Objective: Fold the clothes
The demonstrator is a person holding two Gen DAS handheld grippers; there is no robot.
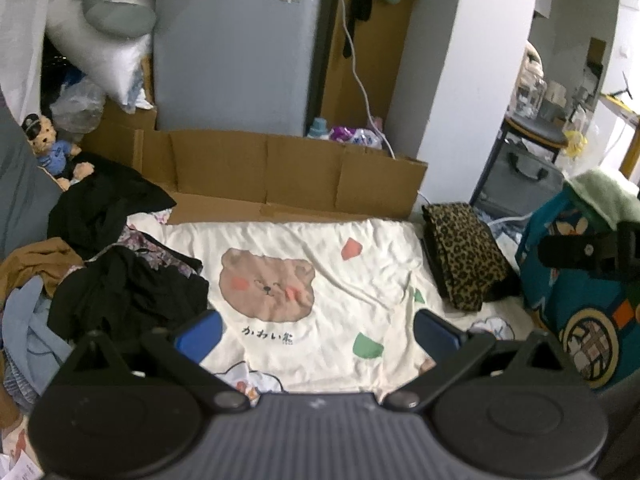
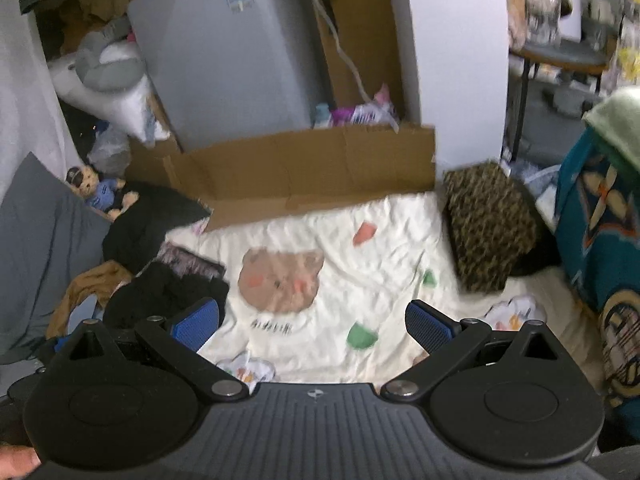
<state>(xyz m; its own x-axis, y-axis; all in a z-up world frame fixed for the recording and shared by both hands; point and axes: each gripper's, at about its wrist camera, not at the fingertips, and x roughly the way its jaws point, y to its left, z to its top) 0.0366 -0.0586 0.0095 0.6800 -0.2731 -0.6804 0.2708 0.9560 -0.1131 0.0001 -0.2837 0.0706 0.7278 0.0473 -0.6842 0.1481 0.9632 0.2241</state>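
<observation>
The left hand-held gripper is spread wide, its two blue pads far apart, holding and touching nothing. The right hand-held gripper is spread just as wide and is likewise empty. Both hang above a cream sheet printed with one bear face.

Ahead and to the left of each hand-held gripper lies one loose pile of clothes: black pieces on top, a brown one and a light blue one at its left edge. The nearest black garment lies just beyond the left pad of the left hand-held gripper. Ahead and to the right lies one folded leopard-print garment, well apart from the pads. Straight ahead, past the sheet, stands one flattened cardboard box. One small teddy bear sits far left, behind the pile.
</observation>
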